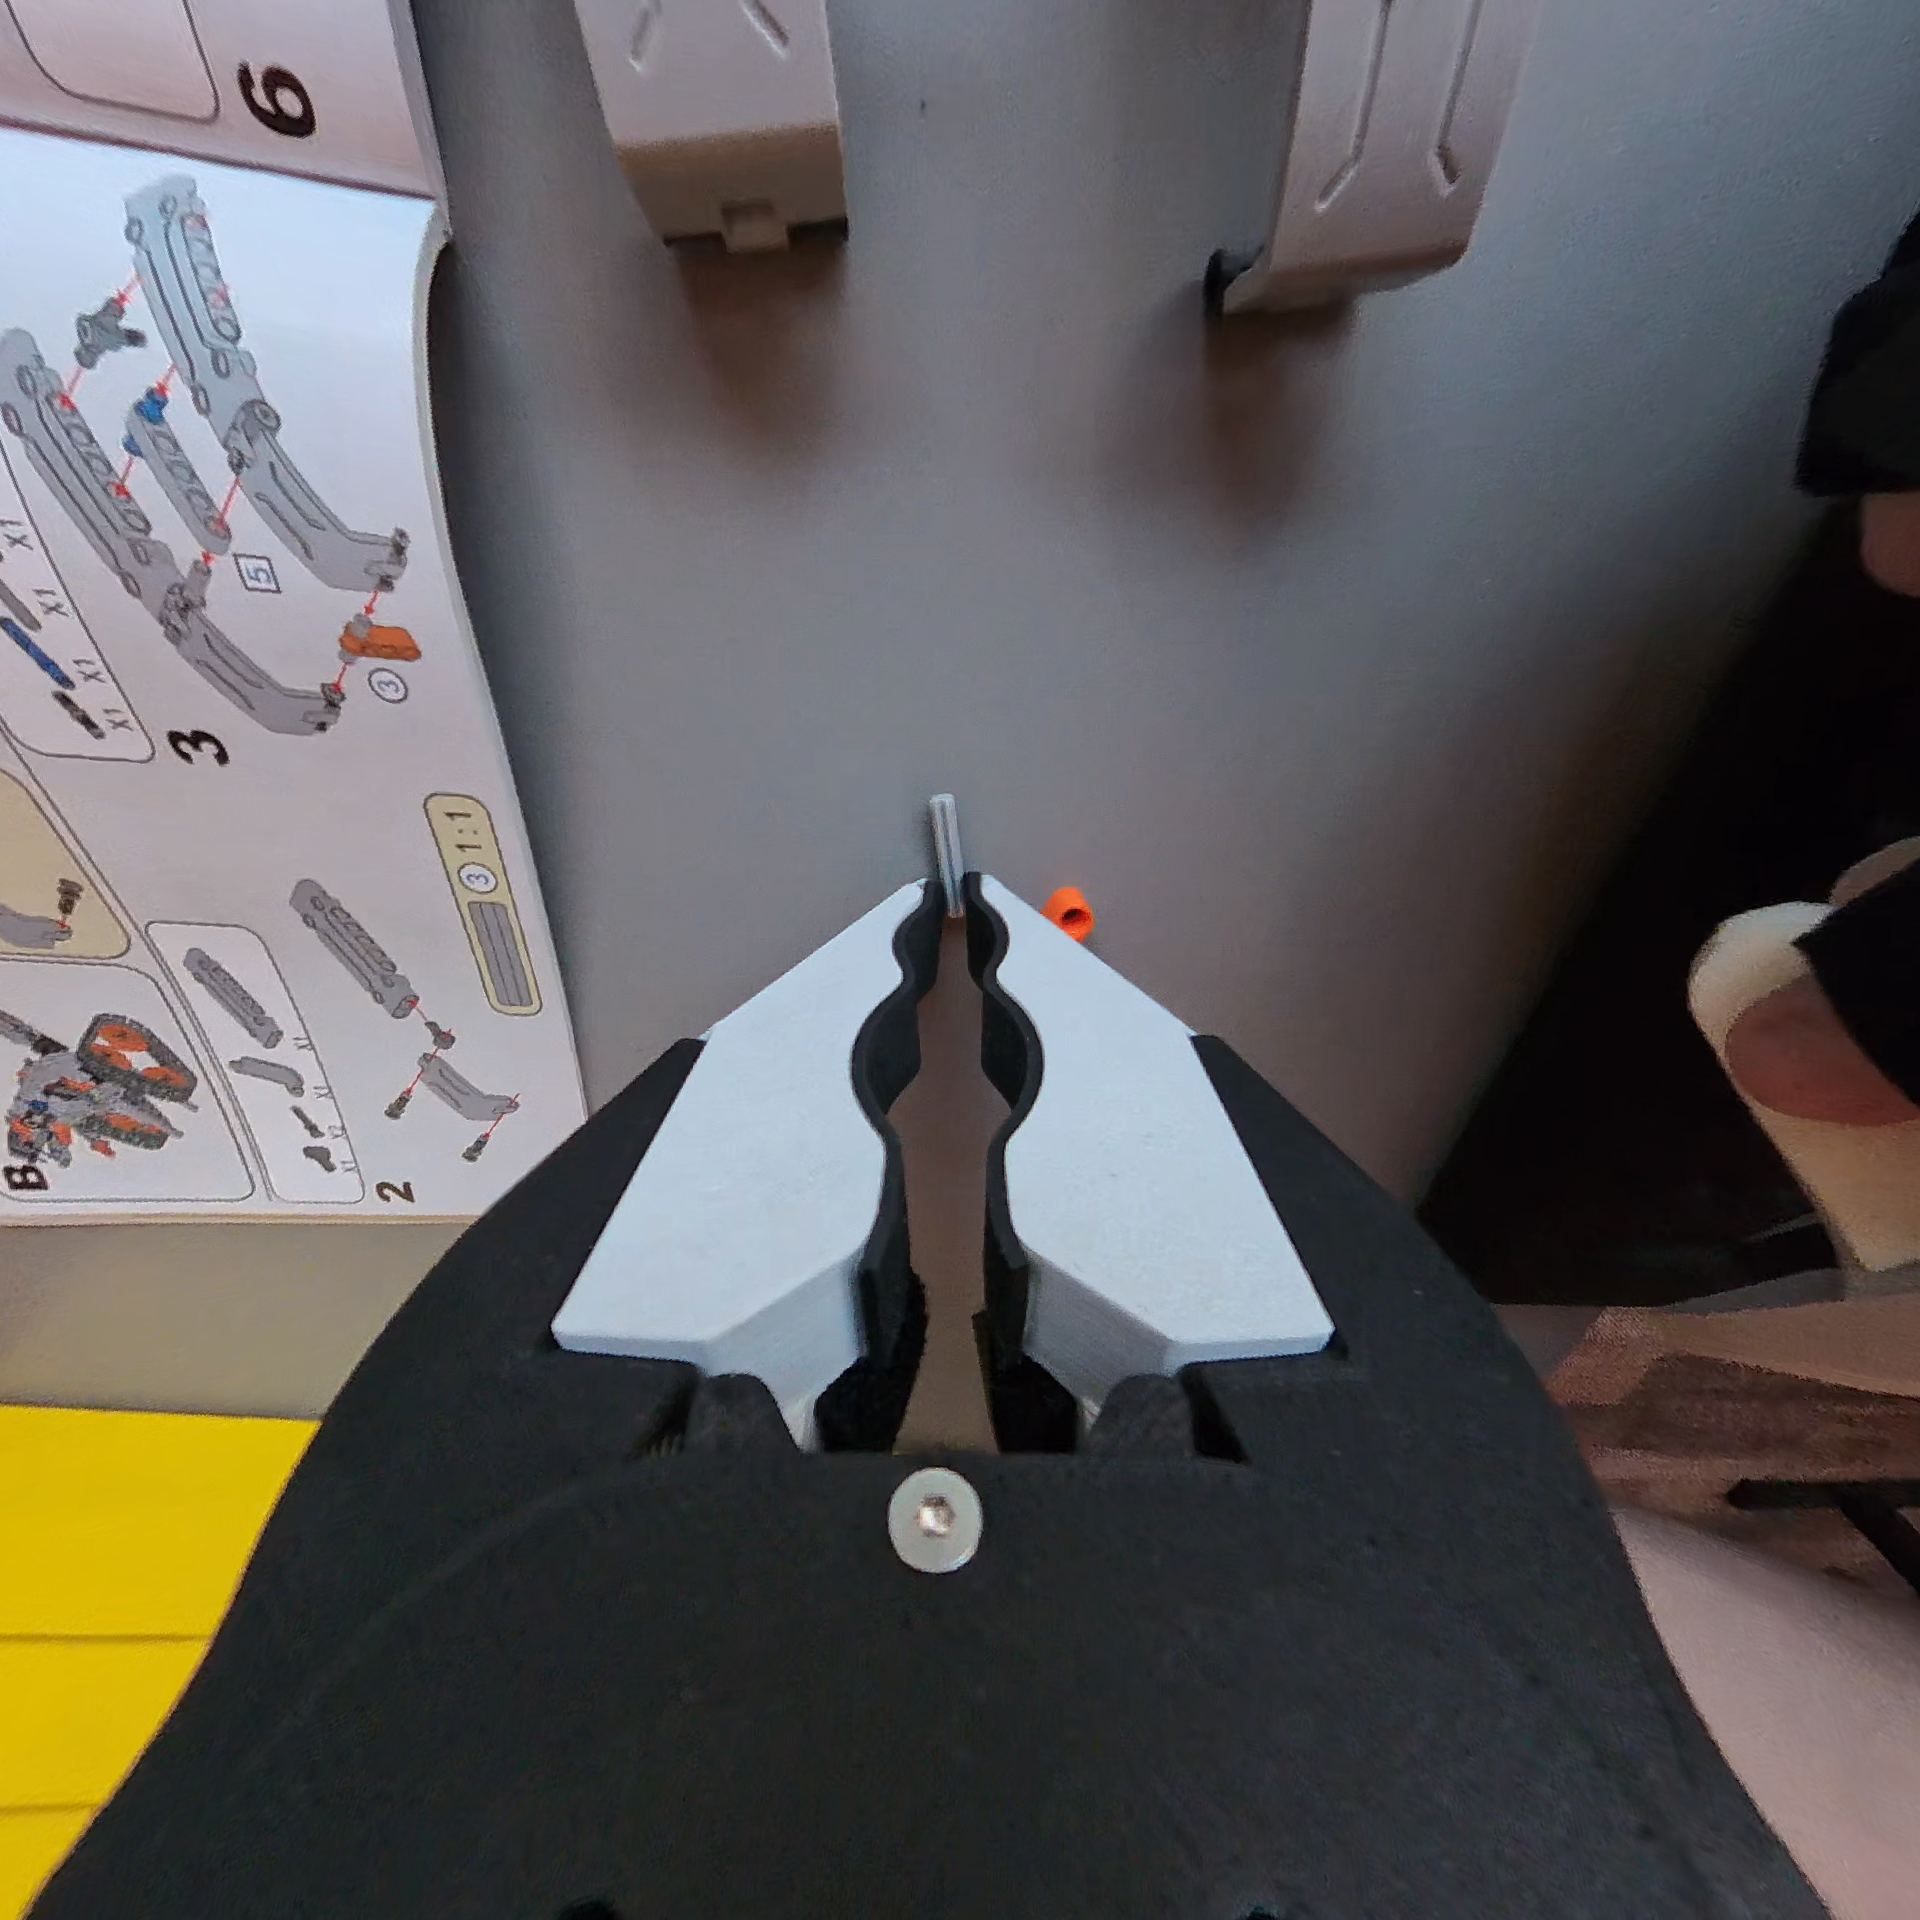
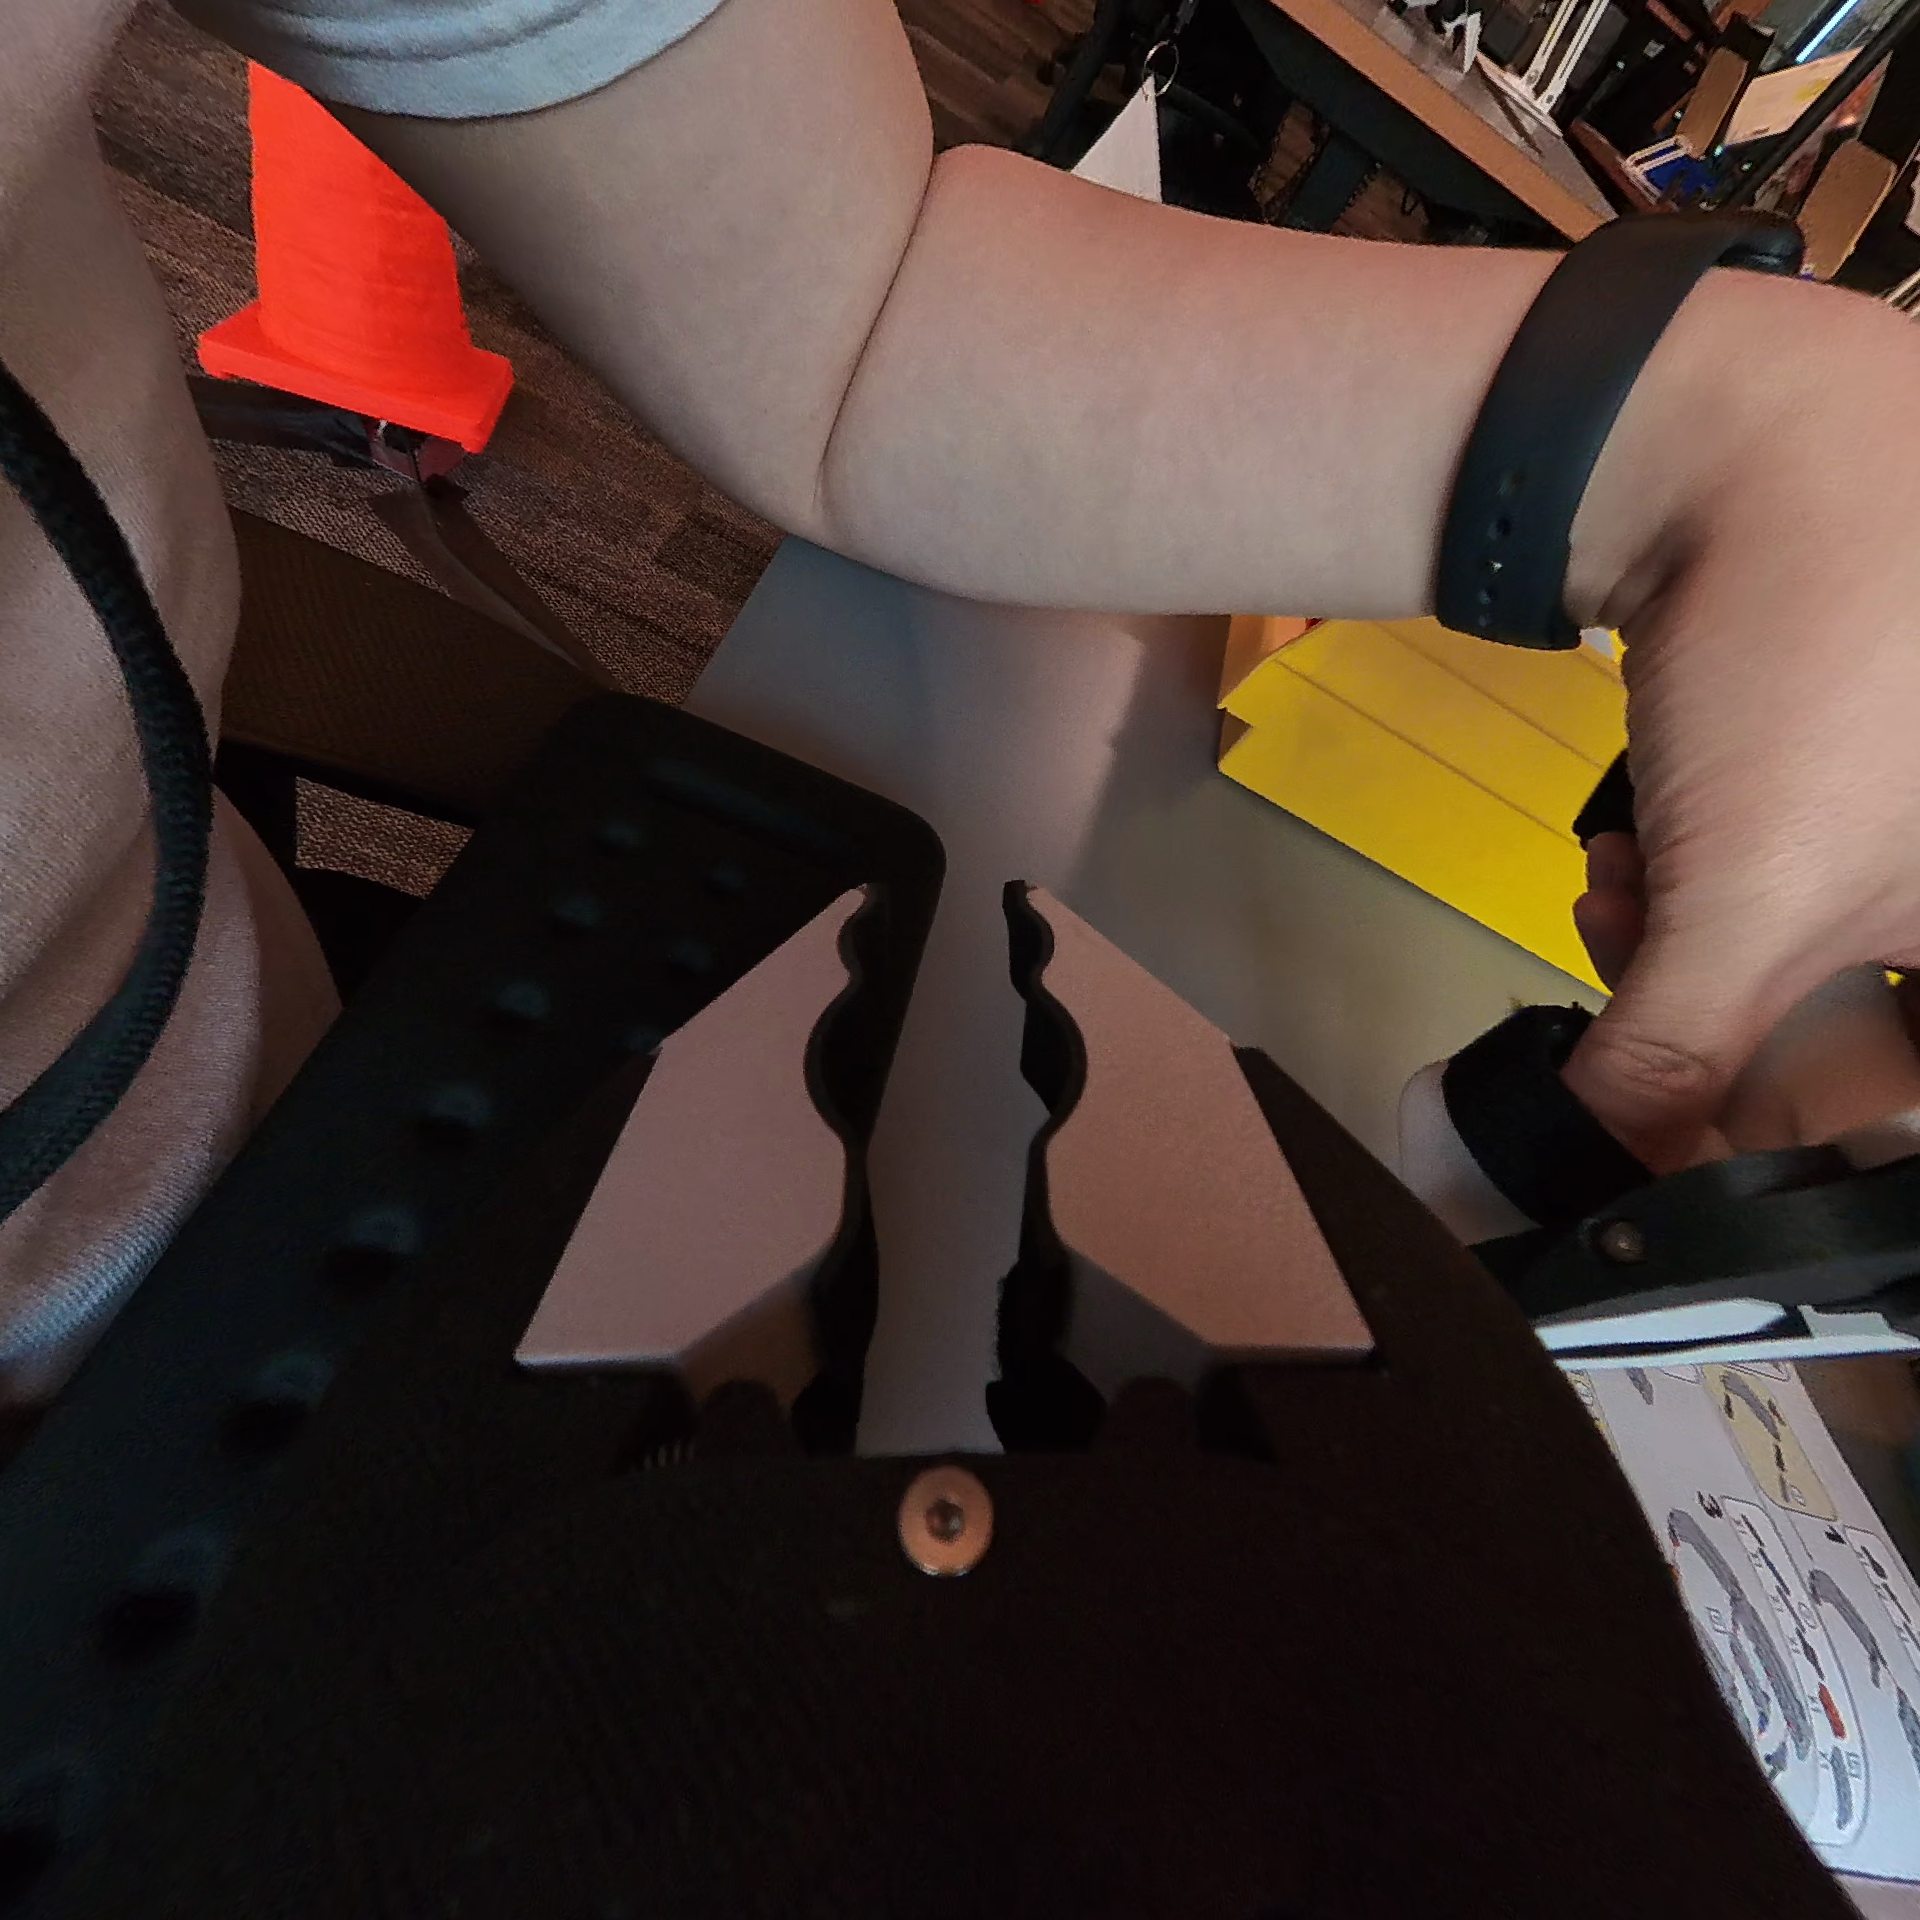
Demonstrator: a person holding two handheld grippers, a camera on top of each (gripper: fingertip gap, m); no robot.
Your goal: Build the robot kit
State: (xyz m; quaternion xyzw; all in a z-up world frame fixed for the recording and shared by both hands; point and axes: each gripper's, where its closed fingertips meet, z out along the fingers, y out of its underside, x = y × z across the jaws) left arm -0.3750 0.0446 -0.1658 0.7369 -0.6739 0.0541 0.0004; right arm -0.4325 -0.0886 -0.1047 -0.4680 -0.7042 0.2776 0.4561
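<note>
Our left gripper (image 1: 954,902) pinches a small grey pin (image 1: 947,844) at the jaw tips; we keep it squeezed straight. Our right gripper (image 2: 961,902) hangs empty, jaws apart.

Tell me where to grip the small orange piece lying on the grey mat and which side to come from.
Probably grip the orange piece across its short round body, from above and from its open right side. It lies low on the grey mat, partly hidden behind the left gripper, which is shut on a small grey pin, so the near-left approach is blocked.
</note>
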